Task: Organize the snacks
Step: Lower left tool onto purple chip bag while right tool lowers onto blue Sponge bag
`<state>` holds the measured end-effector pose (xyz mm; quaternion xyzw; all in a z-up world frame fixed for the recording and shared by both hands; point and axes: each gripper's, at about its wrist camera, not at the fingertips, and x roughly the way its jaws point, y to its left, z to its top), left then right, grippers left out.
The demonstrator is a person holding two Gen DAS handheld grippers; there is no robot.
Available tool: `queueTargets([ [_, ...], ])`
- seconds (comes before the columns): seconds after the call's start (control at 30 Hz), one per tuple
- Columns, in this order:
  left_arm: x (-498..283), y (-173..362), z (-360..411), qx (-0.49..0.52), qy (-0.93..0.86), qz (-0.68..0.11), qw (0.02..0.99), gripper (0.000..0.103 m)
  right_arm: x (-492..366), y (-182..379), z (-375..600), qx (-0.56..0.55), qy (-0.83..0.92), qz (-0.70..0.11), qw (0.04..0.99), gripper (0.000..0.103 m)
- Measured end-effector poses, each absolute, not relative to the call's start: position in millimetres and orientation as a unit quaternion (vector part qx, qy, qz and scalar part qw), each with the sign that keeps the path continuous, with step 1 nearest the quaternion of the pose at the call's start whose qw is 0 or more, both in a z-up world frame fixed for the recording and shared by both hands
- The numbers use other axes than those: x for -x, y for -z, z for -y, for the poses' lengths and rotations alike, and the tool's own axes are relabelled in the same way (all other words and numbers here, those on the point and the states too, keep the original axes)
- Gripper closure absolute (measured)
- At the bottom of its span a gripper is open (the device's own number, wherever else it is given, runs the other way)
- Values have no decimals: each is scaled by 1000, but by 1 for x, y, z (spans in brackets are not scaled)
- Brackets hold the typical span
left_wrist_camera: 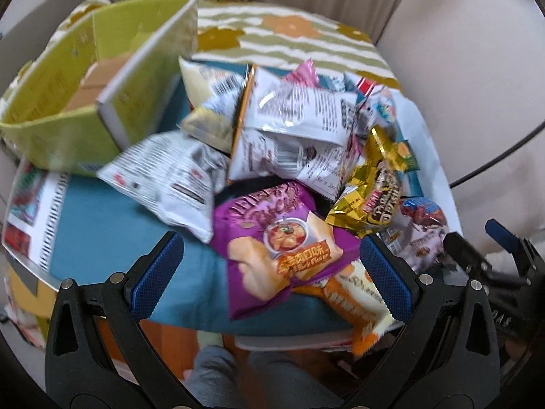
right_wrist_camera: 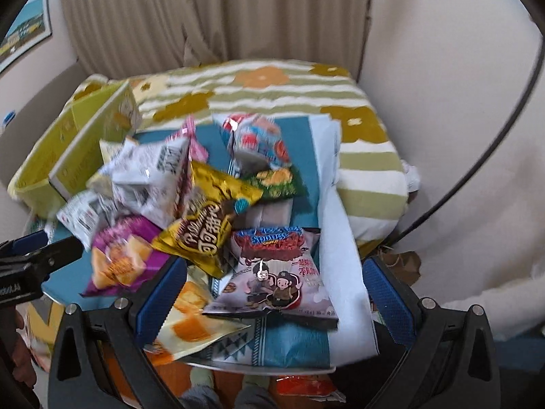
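Hovering over the snack pile, the left gripper (left_wrist_camera: pixel 272 272) has its jaws spread wide with nothing between the blue pads, and right under that gap lies a purple chip bag (left_wrist_camera: pixel 272 248), face up on the teal cloth (left_wrist_camera: pixel 102 225). Beneath the purple bag's near edge pokes an orange-and-cream packet (left_wrist_camera: pixel 357 310), hanging over the near edge of the board under the cloth. Over on the other side, the right gripper (right_wrist_camera: pixel 272 289) is just as wide open, empty too, and framed between its jaws sits a pale bag with cartoon figures (right_wrist_camera: pixel 276 272), lying flat beside the white cloth (right_wrist_camera: pixel 344 238). Just left of that, a gold foil bag (right_wrist_camera: pixel 207 218) leans across the heap, its corner over the cartoon bag's top edge. Behind it, crumpled white packets (left_wrist_camera: pixel 293 116) are stacked on each other, backs up, barcodes showing, with a pink-trimmed wrapper (left_wrist_camera: pixel 306 71) peeking out at the rear. A small green packet (right_wrist_camera: pixel 279 180) and a red-and-blue bag (right_wrist_camera: pixel 259 139) sit toward the far side of the pile. To the left stands an open lime-green box (left_wrist_camera: pixel 61 102), one flap hanging inward, with brown cartons inside. All of it rests on a bed with a striped flowered cover (right_wrist_camera: pixel 272 88), curtains behind.
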<state>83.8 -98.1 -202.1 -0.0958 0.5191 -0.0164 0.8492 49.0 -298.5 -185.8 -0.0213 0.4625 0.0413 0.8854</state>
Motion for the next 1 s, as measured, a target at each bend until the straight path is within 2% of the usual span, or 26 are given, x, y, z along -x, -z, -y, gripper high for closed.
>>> queueTargets([
  [0.57, -110, 266, 102, 150, -27, -567, 810, 2, -88, 245, 299, 55, -93, -502, 858, 0],
  [0.63, -109, 268, 102, 159, -20, -569, 806, 10, -90, 247, 298, 55, -95, -505, 856, 0],
  [0.77, -106, 272, 98, 162, -14, -572, 804, 17, -94, 253, 299, 55, -94, -511, 853, 0],
  [0.83, -105, 270, 95, 158, -12, -570, 806, 27, -96, 255, 300, 55, -93, -514, 851, 0],
  [1.0, -108, 259, 86, 154, -3, -565, 811, 36, -99, 257, 301, 57, -92, -516, 850, 0],
])
